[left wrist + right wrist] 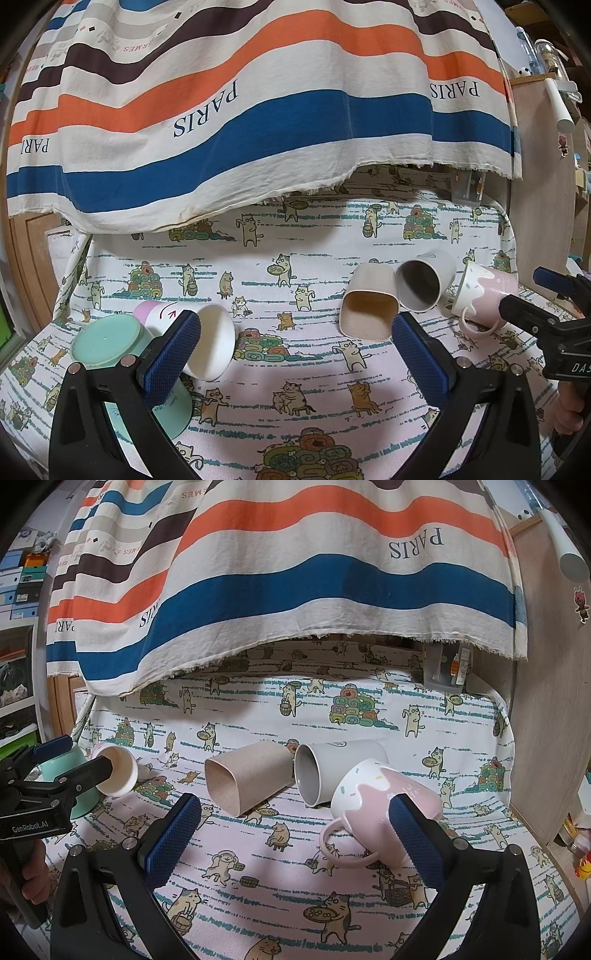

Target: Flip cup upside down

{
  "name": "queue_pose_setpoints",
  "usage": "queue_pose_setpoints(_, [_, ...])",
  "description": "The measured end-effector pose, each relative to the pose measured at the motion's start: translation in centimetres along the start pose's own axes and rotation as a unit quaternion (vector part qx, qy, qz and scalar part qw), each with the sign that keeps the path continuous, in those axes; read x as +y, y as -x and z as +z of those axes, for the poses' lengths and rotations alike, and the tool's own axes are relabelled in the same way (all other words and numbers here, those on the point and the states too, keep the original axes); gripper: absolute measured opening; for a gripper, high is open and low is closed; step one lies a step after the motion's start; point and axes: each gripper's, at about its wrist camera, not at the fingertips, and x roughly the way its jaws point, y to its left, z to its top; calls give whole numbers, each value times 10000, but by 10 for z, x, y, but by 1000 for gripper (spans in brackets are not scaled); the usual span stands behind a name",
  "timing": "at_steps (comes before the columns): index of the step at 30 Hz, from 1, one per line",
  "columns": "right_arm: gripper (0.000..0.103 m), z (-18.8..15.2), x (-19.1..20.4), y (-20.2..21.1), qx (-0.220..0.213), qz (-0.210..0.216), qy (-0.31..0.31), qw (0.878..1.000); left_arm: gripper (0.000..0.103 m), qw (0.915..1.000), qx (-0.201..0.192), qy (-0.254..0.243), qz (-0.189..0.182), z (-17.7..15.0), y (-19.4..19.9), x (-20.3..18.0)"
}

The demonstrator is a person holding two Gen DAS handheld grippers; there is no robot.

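Several cups lie on the cat-print cloth. A mint cup (pixel 107 343) stands upside down at the left. A white cup with a lilac base (pixel 210 339) lies on its side beside it. A beige square cup (pixel 369 310), a grey cup (pixel 421 284) and a pink-and-white mug (pixel 480 299) lie on their sides at the right. My left gripper (pixel 295 354) is open and empty; its left finger overlaps the white cup. My right gripper (pixel 295 834) is open and empty; its right finger is in front of the pink mug (pixel 380 801). The beige cup (pixel 247 779) and grey cup (pixel 332 768) lie behind.
A striped PARIS cloth (pixel 258 110) hangs over the back of the table. A wooden panel (pixel 539 177) stands at the right edge. A clear plastic box (pixel 447 668) sits at the back right. The mint cup (pixel 79 786) and white cup (pixel 118 771) show behind the left gripper.
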Motion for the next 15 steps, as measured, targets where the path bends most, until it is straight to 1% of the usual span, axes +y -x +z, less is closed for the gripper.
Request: queue_pose_setpoints(15, [102,0,0,0,9,3,-2,10000,103,10000,3,-9,3,0,0,0])
